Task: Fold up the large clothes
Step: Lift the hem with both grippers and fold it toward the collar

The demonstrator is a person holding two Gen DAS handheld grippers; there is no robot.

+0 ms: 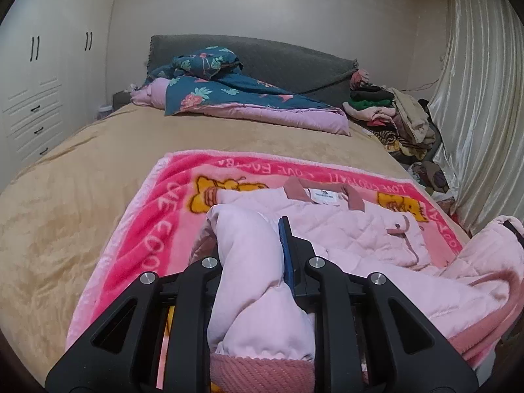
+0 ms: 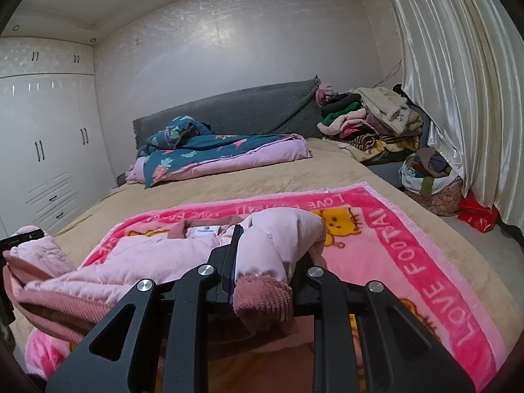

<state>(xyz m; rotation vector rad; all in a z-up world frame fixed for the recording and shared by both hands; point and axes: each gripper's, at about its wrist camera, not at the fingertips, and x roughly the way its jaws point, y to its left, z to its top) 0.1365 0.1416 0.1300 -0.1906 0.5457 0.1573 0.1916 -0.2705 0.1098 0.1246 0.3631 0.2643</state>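
A pale pink quilted jacket (image 1: 353,229) with dusty-pink ribbed cuffs and collar lies on a bright pink cartoon blanket (image 1: 157,222) spread on the bed. My left gripper (image 1: 249,242) is shut on the jacket's left sleeve, whose ribbed cuff (image 1: 258,373) hangs near the camera. My right gripper (image 2: 271,249) is shut on the jacket's right sleeve (image 2: 278,229), its ribbed cuff (image 2: 262,298) drooping between the fingers. The jacket body (image 2: 147,255) lies to the left in the right wrist view, on the blanket (image 2: 409,262). The collar with its white label (image 2: 204,229) points toward the headboard.
The bed has a tan cover (image 1: 65,196). A folded blue floral and pink quilt (image 1: 245,98) lies by the grey headboard (image 2: 245,108). A heap of clothes (image 2: 370,118) is at the far right corner. A full bag (image 2: 429,177) and cream curtains (image 2: 458,82) stand right; a white wardrobe (image 1: 36,91) stands left.
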